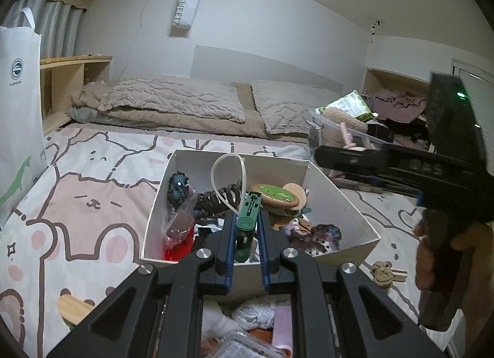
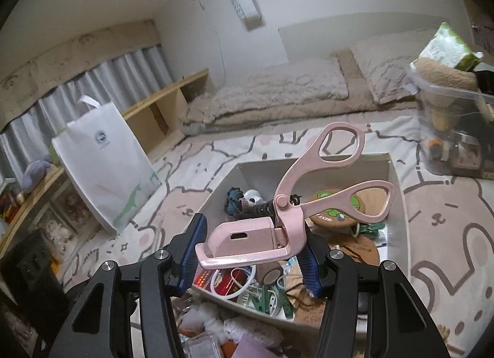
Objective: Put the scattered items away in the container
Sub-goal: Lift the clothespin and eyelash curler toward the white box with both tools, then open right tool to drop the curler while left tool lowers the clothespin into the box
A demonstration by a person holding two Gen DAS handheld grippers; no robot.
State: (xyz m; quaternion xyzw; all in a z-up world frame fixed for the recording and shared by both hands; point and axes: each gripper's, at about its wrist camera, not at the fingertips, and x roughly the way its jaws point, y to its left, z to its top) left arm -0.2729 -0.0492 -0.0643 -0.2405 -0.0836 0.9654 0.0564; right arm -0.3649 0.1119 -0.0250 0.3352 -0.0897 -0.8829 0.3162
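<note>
While both grippers hang over the white box (image 1: 336, 200), each one has something in it. The left gripper (image 1: 245, 234) has its fingers (image 1: 227, 240) squeezed tight on a little green tool (image 1: 248, 219), which stands upright between them over the near side of the box. The right gripper (image 2: 250, 250) has its fingers (image 2: 191, 247) spread fairly wide, and a pink scissor-shaped tool (image 2: 290, 206) sits between them. Its boxy pink head is down by the fingers and its two loop handles stick up and away over the box.

Just below the grippers, a pile of small things lies on the bed by the near wall of the box; it is too blurry to name them. A small brown knotted toy (image 1: 383, 271) lies on the bear-print bed sheet (image 1: 92, 197), just beside the box's near right corner.

Inside the box are a black hair claw (image 1: 216, 197), a white loop strap (image 1: 228, 179), a round wooden disc with a green picture (image 2: 339, 206) and some knitted bits.

Past the box on the right stands a clear plastic bin (image 2: 447, 129) full of stuff. Near the left edge of the bed stands a white tote bag (image 2: 105, 157). At the far end lie two fluffy beige pillows (image 1: 185, 101).
</note>
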